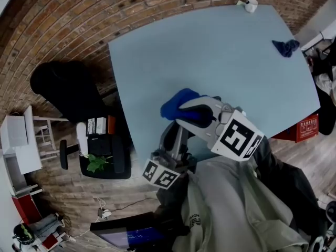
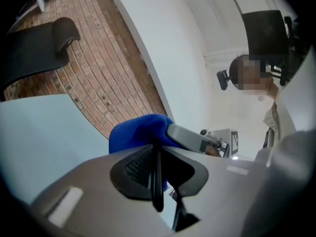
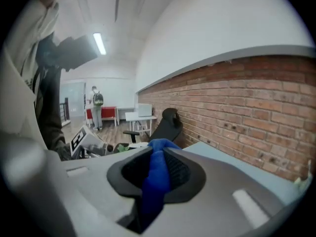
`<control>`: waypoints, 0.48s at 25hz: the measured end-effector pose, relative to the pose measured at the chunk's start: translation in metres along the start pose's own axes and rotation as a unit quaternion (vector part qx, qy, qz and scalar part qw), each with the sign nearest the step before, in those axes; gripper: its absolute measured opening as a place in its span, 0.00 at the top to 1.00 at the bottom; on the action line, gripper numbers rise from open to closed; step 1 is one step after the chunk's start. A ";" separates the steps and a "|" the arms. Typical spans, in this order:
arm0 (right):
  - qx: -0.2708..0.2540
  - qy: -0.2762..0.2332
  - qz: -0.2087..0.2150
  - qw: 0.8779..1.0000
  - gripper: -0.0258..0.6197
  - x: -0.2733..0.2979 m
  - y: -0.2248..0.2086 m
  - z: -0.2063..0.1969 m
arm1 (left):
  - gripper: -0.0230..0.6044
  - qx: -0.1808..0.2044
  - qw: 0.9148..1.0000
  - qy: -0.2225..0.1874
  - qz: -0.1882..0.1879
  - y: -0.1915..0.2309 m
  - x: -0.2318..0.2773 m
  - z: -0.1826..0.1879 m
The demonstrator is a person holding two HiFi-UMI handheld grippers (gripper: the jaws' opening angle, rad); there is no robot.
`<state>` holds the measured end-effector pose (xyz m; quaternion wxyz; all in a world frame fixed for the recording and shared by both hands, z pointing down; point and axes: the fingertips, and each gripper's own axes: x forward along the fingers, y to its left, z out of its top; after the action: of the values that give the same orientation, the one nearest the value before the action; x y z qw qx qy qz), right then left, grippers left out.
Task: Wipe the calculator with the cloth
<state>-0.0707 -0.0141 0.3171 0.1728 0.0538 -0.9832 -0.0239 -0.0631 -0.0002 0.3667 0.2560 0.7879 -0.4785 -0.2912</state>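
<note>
Holding the calculator [image 2: 157,184] edge-on, you've got it clamped in your left tool [image 2: 158,157] above the bench [image 1: 210,51]. Your right tool [image 3: 158,167] pinches the cloth [image 1: 181,103]. This looks like the wiping step, so next drag the cloth along its face.

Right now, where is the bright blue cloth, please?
The bright blue cloth is central in the head view, over the table's near end, pinched in the jaws of the right gripper, beside the left gripper.

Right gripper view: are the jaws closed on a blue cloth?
Yes, the right gripper pinches the blue cloth, which sticks up between its jaws.
</note>
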 end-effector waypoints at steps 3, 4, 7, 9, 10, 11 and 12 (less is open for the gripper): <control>0.067 0.022 -0.056 0.996 0.87 -0.021 -0.035 -0.021 | 0.90 -0.046 0.998 -0.032 -0.011 0.005 -0.006 0.003; 0.075 0.038 -0.074 0.994 0.87 -0.029 -0.045 -0.033 | 0.90 -0.047 0.998 -0.042 -0.011 0.006 -0.008 0.006; 0.115 0.062 -0.096 0.987 0.87 -0.058 -0.063 -0.067 | 0.90 -0.007 0.999 -0.047 -0.010 0.005 -0.012 0.013; 0.145 0.061 -0.098 0.983 0.87 -0.068 -0.063 -0.077 | 0.90 0.018 0.999 -0.043 -0.016 0.004 -0.013 0.016; 0.150 0.060 -0.097 0.982 0.87 -0.068 -0.060 -0.078 | 0.90 0.026 0.999 -0.040 -0.019 0.003 -0.013 0.017; 0.149 0.057 -0.093 0.983 0.87 -0.065 -0.055 -0.075 | 0.90 0.032 0.999 -0.037 -0.021 0.002 -0.012 0.016; 0.143 0.052 -0.085 0.985 0.87 -0.058 -0.047 -0.069 | 0.90 0.034 0.999 -0.036 -0.023 0.001 -0.011 0.015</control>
<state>0.0122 -0.0564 0.3594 0.2115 0.1628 -0.9579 0.1054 -0.0782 0.0078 0.3594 0.2052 0.7960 -0.4784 -0.3088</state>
